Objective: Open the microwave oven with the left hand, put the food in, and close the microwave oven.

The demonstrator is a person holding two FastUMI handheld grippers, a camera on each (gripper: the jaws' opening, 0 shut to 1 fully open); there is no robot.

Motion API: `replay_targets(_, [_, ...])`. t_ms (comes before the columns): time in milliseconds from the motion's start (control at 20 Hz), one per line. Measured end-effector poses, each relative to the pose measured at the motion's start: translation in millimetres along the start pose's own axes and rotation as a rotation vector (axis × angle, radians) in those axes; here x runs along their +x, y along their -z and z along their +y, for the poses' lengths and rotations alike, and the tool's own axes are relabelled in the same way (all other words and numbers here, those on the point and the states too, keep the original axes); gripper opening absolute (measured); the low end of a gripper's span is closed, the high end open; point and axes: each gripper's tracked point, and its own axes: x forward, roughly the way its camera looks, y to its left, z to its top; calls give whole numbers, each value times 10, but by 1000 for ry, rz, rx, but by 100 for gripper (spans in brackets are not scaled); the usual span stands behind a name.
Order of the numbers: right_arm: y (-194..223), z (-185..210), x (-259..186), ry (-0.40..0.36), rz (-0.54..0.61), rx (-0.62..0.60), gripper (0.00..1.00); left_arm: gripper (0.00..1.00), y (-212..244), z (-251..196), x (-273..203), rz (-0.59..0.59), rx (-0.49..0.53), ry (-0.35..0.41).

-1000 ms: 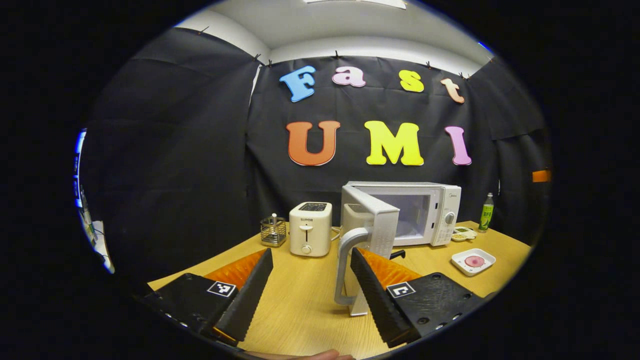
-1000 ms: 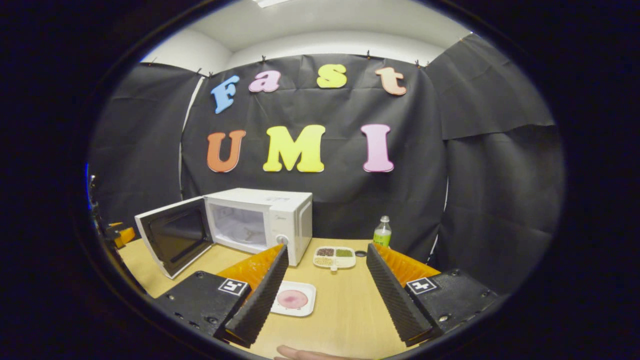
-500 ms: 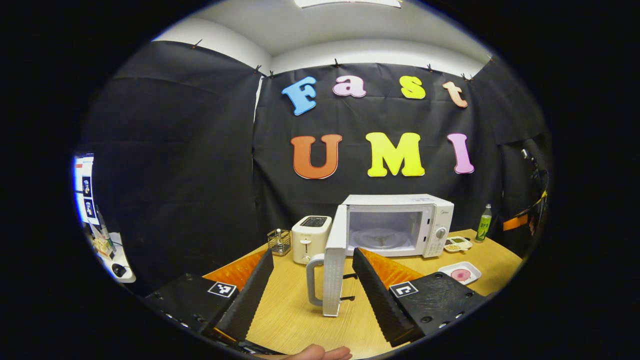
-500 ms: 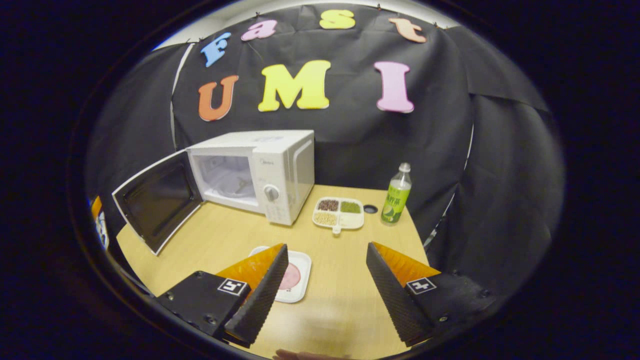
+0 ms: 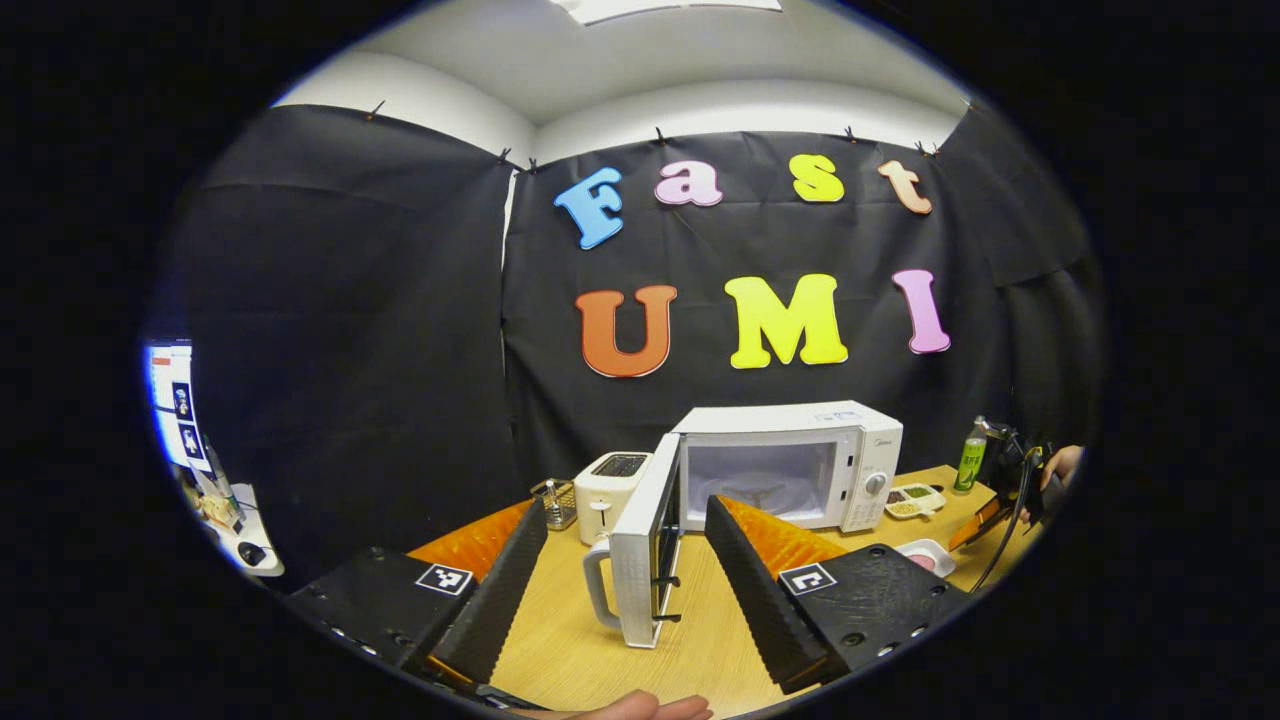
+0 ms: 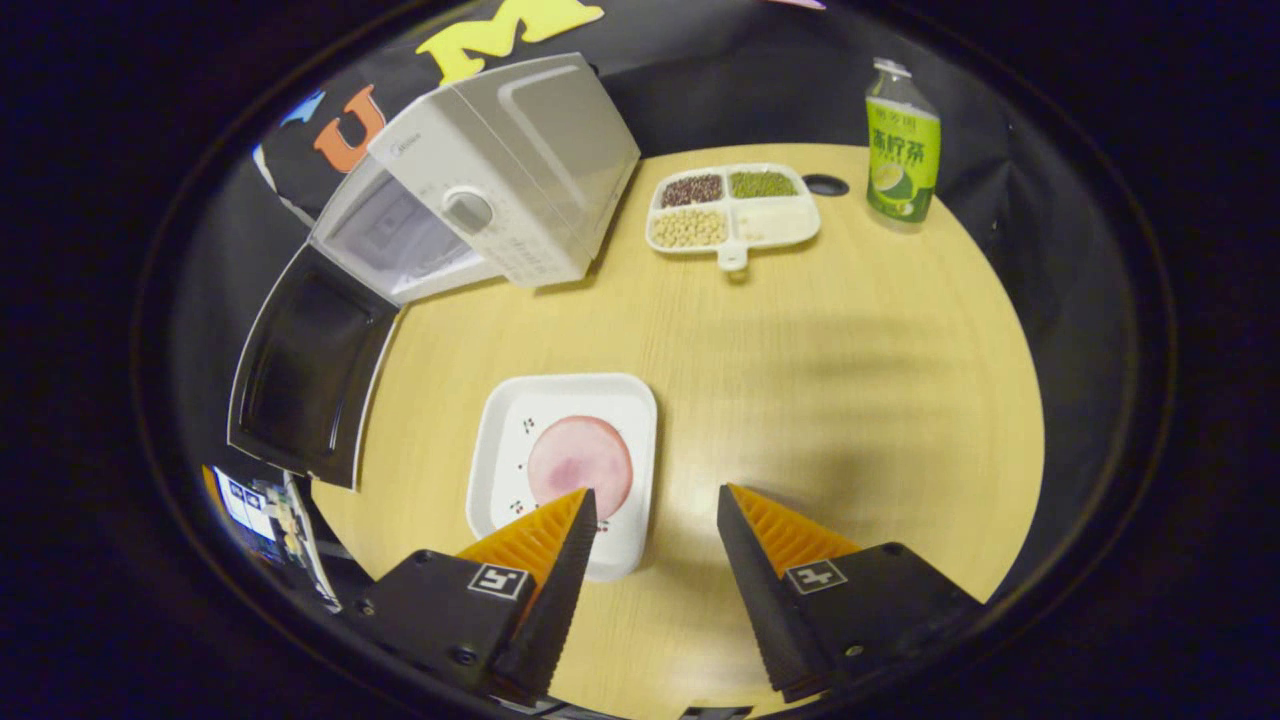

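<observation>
**Door open, plate next**

Left gripper view: your left gripper hangs wide and empty, apart from the open door of the microwave.

Right gripper view: your right gripper is wide, empty, above the plate holding the food. Step 2 begins: lower, straddle the plate's rim, close.

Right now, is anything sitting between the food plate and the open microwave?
Nothing visible does. In the right gripper view, bare table lies between the plate of food and the microwave, whose door is swung wide to one side. The compartment tray and bottle stand off that path.
</observation>
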Motion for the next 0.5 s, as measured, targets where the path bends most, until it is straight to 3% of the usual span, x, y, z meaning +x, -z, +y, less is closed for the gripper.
replay_targets(50, [28, 71, 69, -44, 42, 17, 58, 85, 39, -5, 9, 16, -6, 4])
replay_targets(100, [54, 141, 142, -91, 88, 45, 62, 95, 69, 1, 9, 29, -14, 1])
replay_targets(150, [101, 168, 185, -127, 143, 76, 52, 95, 98, 21, 4, 35, -20, 0])
replay_targets(300, [32, 91, 273, -235, 214, 201, 4, 95, 97, 48, -15, 24, -32, 0])
replay_targets(450, [39, 43, 261, -283, 213, 240, 0, 95, 83, 52, -37, 14, -21, 4])
replay_targets(500, [61, 17, 244, -271, 212, 246, 4, 95, 73, 49, -44, 12, -23, 8])
